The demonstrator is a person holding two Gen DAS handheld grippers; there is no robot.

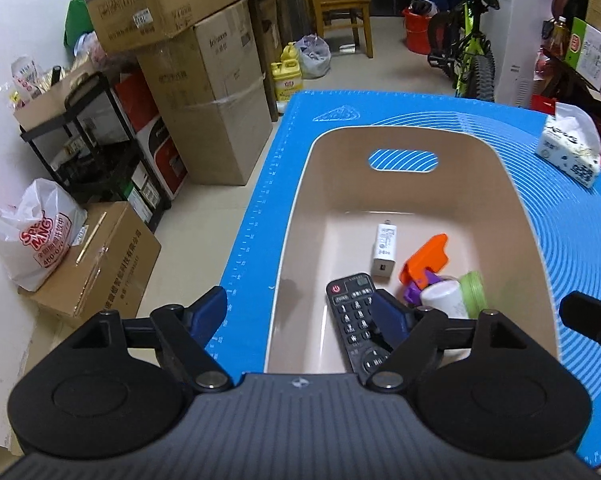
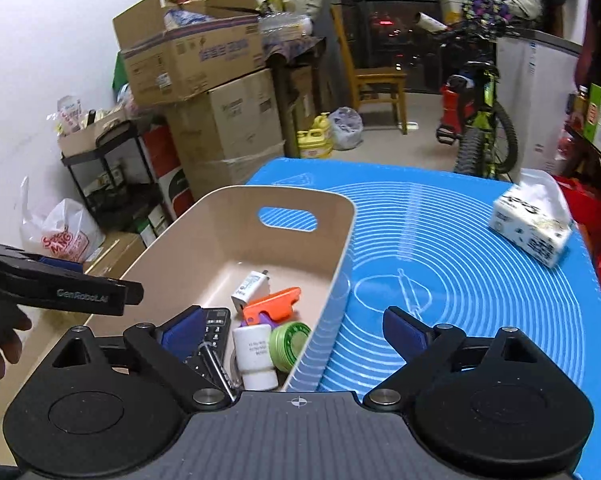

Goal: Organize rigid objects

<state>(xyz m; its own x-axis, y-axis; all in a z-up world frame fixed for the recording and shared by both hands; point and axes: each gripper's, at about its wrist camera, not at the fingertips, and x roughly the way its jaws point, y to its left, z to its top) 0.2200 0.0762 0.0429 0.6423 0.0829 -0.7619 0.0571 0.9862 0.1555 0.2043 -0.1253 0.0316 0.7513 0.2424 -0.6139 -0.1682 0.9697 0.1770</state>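
Observation:
A beige plastic bin (image 1: 296,216) (image 2: 204,236) stands on the blue mat (image 1: 560,240) (image 2: 460,264). In it lie a black remote (image 1: 352,316) (image 2: 214,330), a white charger (image 1: 385,250) (image 2: 251,288), an orange and purple clip (image 1: 424,260) (image 2: 272,305), a white bottle (image 1: 444,298) (image 2: 255,356) and a green lid (image 1: 473,290) (image 2: 291,340). My left gripper (image 1: 300,308) is open and empty, straddling the bin's left wall. My right gripper (image 2: 296,332) is open and empty, straddling the bin's right wall.
A tissue pack (image 1: 572,148) (image 2: 534,224) lies at the mat's far right. Cardboard boxes (image 1: 204,92), a black rack (image 1: 84,140) and a plastic bag (image 1: 32,236) stand on the floor to the left. A bicycle (image 1: 466,52) and a wooden chair (image 1: 340,4) stand behind.

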